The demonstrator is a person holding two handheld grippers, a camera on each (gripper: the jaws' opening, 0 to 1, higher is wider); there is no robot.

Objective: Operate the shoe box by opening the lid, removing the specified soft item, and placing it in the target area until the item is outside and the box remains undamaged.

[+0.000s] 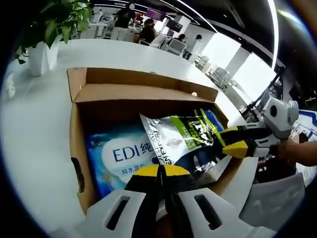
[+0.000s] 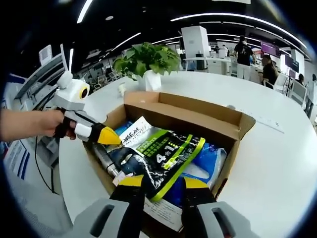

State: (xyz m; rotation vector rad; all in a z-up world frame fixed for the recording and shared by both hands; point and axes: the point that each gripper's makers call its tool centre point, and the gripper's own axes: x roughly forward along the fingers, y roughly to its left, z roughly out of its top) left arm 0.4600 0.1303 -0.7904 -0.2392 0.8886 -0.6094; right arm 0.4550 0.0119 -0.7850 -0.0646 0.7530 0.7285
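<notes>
Left gripper view looks across a white table (image 1: 34, 134) in an open office with people at far desks. The cardboard shoe box (image 1: 79, 148) stands open on it, near a potted plant (image 1: 42, 29). Inside, a green-and-black soft pouch (image 1: 185, 136) lies on a blue wet-wipes pack (image 1: 116, 156). The left gripper (image 1: 161, 173) has its jaws together. The right gripper (image 2: 161, 186), jaws apart, straddles the pouch's edge.

The blue pack (image 1: 116, 156) in the box reads "EDI" in white letters, followed by Chinese characters. The green-and-black pouch (image 2: 161, 153) reads "4+1" and "GREAT".
</notes>
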